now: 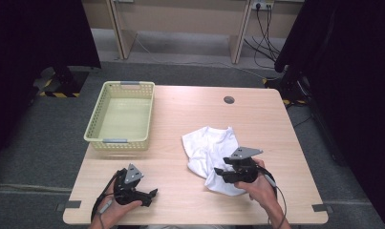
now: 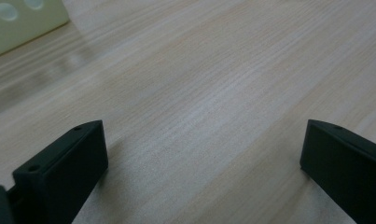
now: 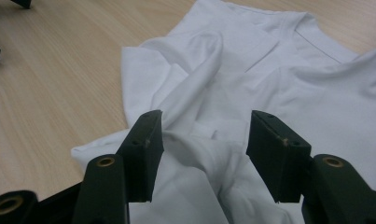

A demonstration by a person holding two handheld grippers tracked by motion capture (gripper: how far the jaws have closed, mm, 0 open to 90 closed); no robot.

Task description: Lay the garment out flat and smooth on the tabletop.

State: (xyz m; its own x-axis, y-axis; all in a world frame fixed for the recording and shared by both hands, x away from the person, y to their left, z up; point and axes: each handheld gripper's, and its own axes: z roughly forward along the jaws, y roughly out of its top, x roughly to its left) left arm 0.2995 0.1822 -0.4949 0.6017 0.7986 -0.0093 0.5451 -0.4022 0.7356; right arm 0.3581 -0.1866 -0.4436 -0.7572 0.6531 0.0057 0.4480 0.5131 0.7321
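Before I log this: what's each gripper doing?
Left gripper: open over bare table.
Right gripper: open, jaws astride a fold of the white shirt.

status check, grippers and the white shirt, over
Left gripper open, on bare table. Right gripper open over crumpled white shirt, folds between jaws, not pinched. Basket empty, path clear.

A: What else is around the work area?
B: Pale yellow perforated basket (image 1: 95,125) at the far-left part of the wooden table (image 1: 190,114), grey handle tabs on both short ends.
A: Anything on the tabletop itself?
B: Round grey cable grommet (image 1: 229,99) near the far edge. Grey carpet (image 1: 42,143) underneath, cables (image 1: 264,33) by the back wall.
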